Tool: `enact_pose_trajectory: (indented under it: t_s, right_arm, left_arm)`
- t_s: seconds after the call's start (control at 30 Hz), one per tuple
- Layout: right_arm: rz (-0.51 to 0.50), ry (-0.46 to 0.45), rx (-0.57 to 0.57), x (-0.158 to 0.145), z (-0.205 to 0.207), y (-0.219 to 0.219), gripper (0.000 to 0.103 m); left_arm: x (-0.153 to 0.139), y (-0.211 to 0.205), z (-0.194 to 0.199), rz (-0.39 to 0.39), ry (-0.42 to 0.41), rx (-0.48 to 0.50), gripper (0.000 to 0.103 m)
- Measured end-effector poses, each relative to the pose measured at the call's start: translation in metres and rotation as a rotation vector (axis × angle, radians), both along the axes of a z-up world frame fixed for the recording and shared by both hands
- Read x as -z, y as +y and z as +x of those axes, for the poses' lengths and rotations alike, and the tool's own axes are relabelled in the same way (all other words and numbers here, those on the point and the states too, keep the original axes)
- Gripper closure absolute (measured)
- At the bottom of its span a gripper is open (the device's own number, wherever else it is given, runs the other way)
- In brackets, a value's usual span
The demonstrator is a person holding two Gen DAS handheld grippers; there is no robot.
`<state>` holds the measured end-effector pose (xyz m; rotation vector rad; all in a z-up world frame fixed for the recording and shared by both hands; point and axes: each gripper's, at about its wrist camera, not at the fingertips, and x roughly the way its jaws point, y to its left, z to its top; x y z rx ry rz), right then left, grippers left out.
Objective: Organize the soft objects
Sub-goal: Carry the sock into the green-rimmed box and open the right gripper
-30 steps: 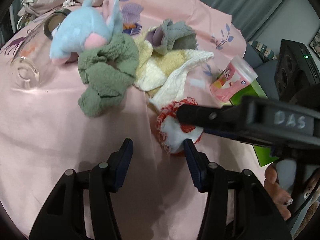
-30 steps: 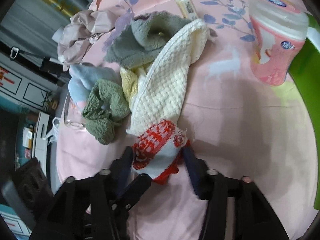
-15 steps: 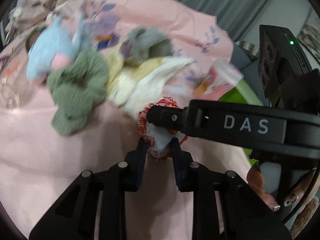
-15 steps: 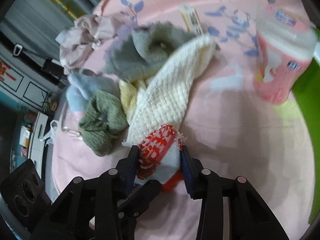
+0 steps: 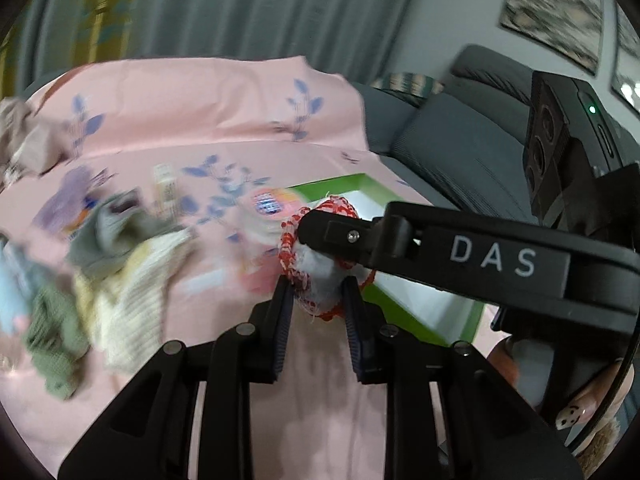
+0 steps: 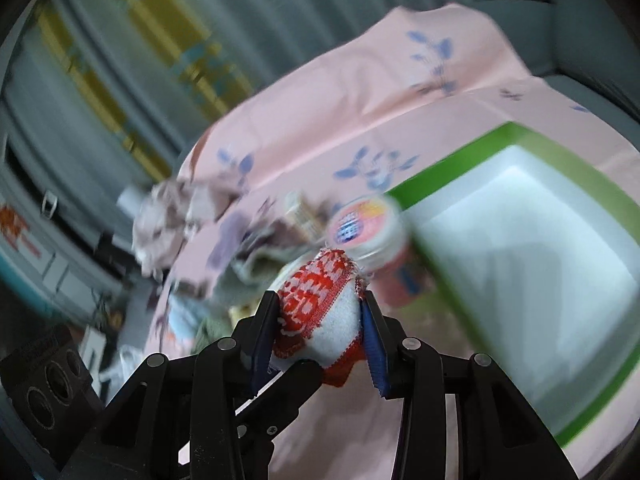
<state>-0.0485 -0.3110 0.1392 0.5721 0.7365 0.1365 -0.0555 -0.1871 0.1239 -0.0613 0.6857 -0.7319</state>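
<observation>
A red-and-white knitted sock ball [image 5: 320, 280] [image 6: 320, 312] is held by both grippers, lifted above the pink tablecloth. My left gripper [image 5: 318, 300] is shut on its lower part. My right gripper [image 6: 320, 320] is shut on it from the side; its fingers [image 5: 340, 236] cross the left wrist view. A green-rimmed white box [image 6: 520, 256] [image 5: 420, 304] sits just right of the sock ball. A blurred pile of soft cloths [image 5: 120, 264], cream, grey and green, lies to the left.
A pink lidded cup [image 6: 372, 232] [image 5: 268, 216] stands between the pile and the box. A crumpled beige cloth [image 6: 172, 212] lies far left on the pink tablecloth [image 5: 220, 120]. A grey sofa [image 5: 460, 132] and curtains stand behind the table.
Both grippers closed on the sock ball and lifted it off the tablecloth, swinging it right toward the green-rimmed box. The cloth pile has slid left in both views.
</observation>
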Motion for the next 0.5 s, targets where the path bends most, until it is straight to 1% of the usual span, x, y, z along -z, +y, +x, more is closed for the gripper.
enact_pose_trajectory:
  t_s: [0.1,0.2,0.37,0.5]
  right_arm:
    - [0.009,-0.004,0.09,0.001,-0.007,-0.025,0.061]
    - [0.015,0.014,0.18,0.007,-0.011,-0.048,0.06]
    - [0.076,0.066,0.275,0.029,-0.019,-0.087,0.06]
    - [0.091,0.087,0.333,0.039,-0.023,-0.104,0.06]
  left_arm:
    - [-0.001,-0.025,0.003,0.006,0.015,0.058,0.079]
    - [0.003,-0.05,0.008,0.024,0.037,0.11,0.079]
    - [0.012,-0.082,0.008,0.074,0.07,0.172,0.079]
    - [0.017,-0.103,0.011,0.101,0.088,0.204,0.079]
